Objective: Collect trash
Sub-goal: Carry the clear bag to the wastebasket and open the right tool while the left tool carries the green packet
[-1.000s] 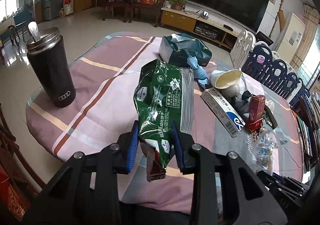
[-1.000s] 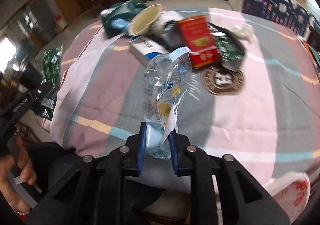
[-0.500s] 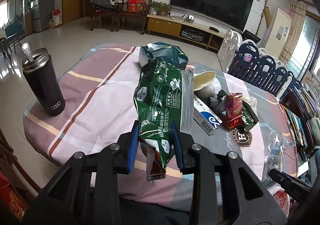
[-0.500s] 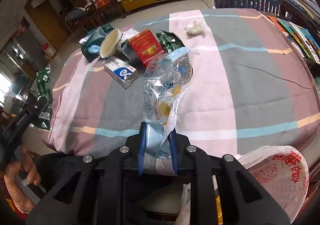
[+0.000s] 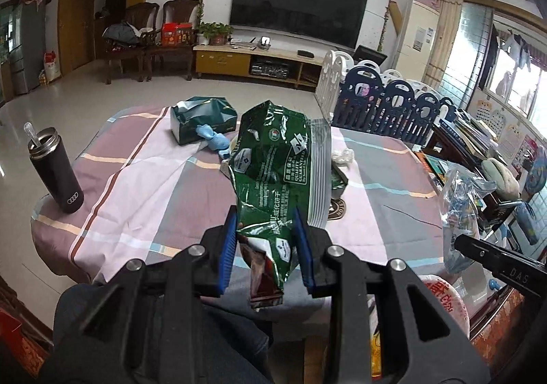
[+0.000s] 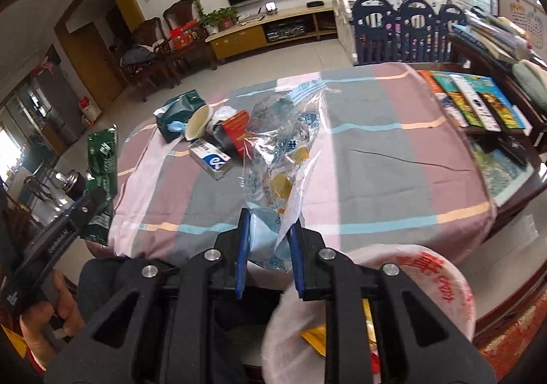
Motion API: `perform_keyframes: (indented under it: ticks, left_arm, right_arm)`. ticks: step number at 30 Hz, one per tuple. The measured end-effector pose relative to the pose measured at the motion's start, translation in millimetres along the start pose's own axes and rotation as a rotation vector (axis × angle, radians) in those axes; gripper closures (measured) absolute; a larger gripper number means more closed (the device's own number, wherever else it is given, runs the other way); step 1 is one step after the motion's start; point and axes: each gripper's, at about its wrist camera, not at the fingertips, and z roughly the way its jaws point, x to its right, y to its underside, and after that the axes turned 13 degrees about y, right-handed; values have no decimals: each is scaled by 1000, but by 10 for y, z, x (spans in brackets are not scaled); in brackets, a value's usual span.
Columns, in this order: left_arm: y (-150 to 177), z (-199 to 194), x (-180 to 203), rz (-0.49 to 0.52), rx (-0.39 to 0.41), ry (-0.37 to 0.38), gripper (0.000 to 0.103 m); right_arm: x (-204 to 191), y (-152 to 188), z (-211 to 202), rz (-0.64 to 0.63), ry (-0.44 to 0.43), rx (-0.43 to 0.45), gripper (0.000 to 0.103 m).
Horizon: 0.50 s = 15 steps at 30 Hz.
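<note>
Left claw (image 5: 266,247) wrapper (image 5: 273,175) hiding table litter

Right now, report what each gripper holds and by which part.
Left gripper pinches the green snack bag near its torn lower end. Right gripper pinches the clear plastic wrapper by its bottom end.

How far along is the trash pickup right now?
Done: the white bag below the right gripper already holds some yellow scraps. In hand: the left gripper grips a green wrapper, and the right one grips a clear wrapper; neither is in the bag. Left on the table: a cup, red box, blue-white box and tissue pack.
</note>
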Motion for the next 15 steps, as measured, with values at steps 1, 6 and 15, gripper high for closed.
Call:
perform_keyframes:
  ticks: [1,6,15]
  left_arm:
    - [12,-34,70,13,1,11,71]
    - [57,-180,358,67,7,56,71]
    - [100,-456,733,134,37,101,71]
  right_arm:
    - [73,21,-38,4,11,0,81]
    - [419,196,-252,18,89,-1,81]
    - [707,354,-450,64,99,4,81]
